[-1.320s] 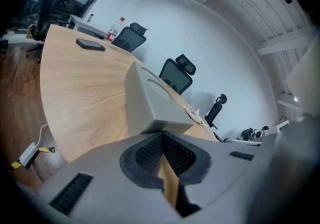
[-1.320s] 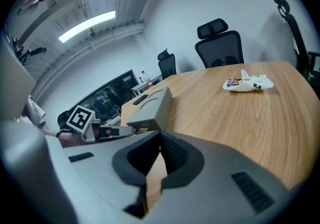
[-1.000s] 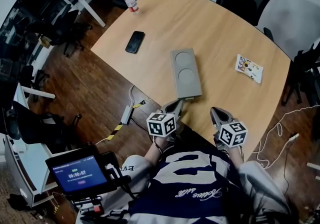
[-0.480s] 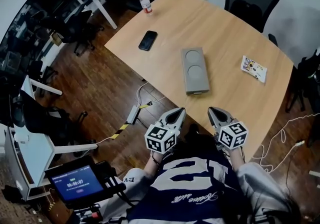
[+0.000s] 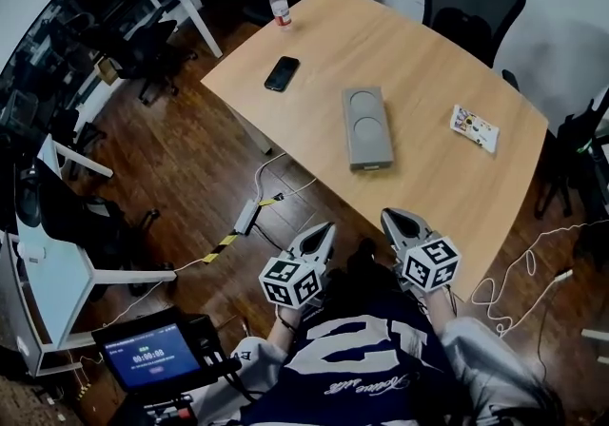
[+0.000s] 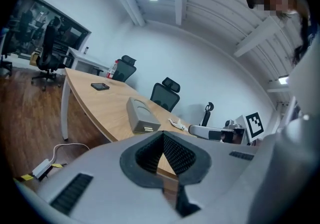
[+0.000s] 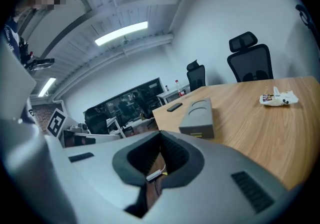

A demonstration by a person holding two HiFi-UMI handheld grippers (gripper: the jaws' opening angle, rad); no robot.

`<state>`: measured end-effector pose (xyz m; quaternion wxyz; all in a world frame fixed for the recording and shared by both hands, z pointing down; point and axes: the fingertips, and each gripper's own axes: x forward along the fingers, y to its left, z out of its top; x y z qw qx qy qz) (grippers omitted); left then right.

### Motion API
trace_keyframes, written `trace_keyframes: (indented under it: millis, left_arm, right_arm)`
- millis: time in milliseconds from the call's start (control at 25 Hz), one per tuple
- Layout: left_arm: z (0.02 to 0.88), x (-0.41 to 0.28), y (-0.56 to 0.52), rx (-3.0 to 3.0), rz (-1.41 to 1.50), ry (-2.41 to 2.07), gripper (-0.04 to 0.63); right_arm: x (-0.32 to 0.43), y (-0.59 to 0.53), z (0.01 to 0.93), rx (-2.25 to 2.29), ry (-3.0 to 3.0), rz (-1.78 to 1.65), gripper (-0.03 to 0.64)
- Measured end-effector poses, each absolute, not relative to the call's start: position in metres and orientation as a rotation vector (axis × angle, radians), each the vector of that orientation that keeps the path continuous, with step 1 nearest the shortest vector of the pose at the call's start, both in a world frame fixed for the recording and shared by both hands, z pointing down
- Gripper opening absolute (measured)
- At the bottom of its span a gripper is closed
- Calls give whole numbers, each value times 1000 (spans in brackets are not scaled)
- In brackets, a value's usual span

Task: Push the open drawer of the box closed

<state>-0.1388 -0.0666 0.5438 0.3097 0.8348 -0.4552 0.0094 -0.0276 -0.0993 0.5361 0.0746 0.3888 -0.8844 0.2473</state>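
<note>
Left hand-held gripper [image 5: 318, 235] and right hand-held gripper [image 5: 396, 222] are hovering, jaws pressed together, empty; box [image 5: 366, 126] is sitting well ahead.

Grey box [image 5: 366, 127] lay flat mid-table [image 5: 428, 63], long side running near to far. Phone [image 5: 282, 73] sat far-left of it, bottle [image 5: 279, 4] at the far-left corner, snack packet [image 5: 474, 127] off right. The 2 grippers, left gripper [image 5: 324, 228] and right gripper [image 5: 389, 216], hung just off the table's near edge, touching nothing.
</note>
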Motion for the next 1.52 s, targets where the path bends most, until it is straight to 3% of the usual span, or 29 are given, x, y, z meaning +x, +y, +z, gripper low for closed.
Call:
trace_keyframes:
  millis: [1520]
  left_arm:
    - [528,-53,-66,2134,61,-1299,0]
  right_arm:
    - [27,-96,544,914,-2712,801,-3]
